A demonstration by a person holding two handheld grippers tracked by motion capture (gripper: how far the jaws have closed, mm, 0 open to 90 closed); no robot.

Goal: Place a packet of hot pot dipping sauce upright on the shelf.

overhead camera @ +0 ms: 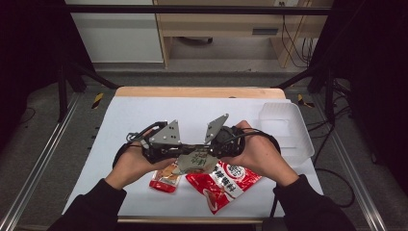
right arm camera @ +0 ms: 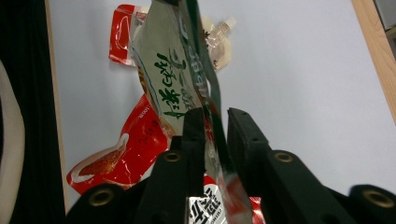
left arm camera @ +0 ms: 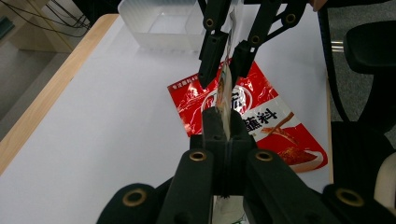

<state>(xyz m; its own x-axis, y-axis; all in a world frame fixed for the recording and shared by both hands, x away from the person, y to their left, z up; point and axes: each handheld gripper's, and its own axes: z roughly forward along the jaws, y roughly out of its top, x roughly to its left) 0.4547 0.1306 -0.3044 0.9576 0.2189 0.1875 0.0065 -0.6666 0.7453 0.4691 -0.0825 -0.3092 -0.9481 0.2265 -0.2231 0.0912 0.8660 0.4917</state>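
Observation:
A beige snack packet with green lettering hangs edge-on between my two grippers, just above the white table. My left gripper is shut tight on its near edge. My right gripper faces the left one. Its jaws straddle the packet's opposite edge with a narrow gap between them, so it is open. Under the grippers a large red packet lies flat on the table.
A smaller red packet lies left of the large one, and a small clear sachet lies by it. A clear plastic container stands at the table's right side. A wooden strip borders the far edge.

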